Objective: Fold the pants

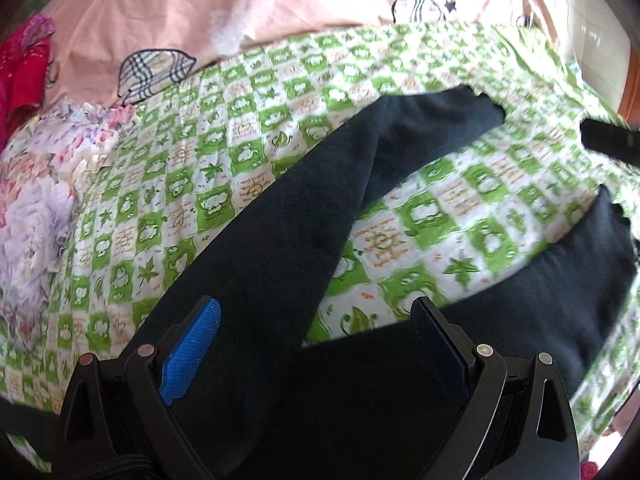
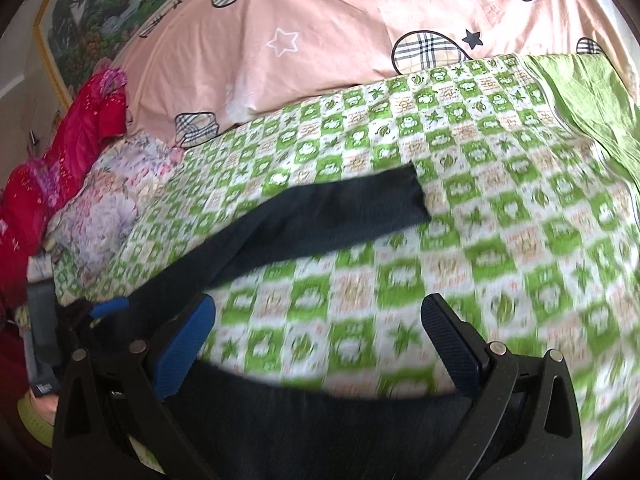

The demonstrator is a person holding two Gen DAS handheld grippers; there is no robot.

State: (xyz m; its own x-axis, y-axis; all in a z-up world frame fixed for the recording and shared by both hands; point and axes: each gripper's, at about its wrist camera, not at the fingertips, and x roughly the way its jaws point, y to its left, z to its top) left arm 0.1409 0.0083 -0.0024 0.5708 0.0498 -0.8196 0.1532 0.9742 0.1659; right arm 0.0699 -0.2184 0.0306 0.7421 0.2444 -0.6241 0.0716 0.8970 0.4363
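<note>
The dark pants (image 1: pixel 304 216) are seen spread on the green checked bedspread (image 1: pixel 200 140), with the two legs splayed apart in a V: one leg is stretched toward the far edge of the bed, its cuff lying flat on the checks, and the other is run off toward the right edge. The waist end is found at the near edge, under both tools.

The left gripper (image 1: pixel 316 344) is held wide open over the crotch and waist cloth; nothing is pinched between its blue pads (image 1: pixel 192 352). The right gripper (image 2: pixel 320 344) is likewise spread wide, with the second leg passing beneath it, and no cloth is clamped. Whether either is touching the fabric cannot be told.

No fold is judged to have been made yet: the legs are not laid one upon the other, and no crease is shown. All the folding is left, starting with bringing the legs together. A pink quilt (image 2: pixel 328 40) is heaped along the far edge, and floral bedding (image 2: pixel 104 208) at the left.
</note>
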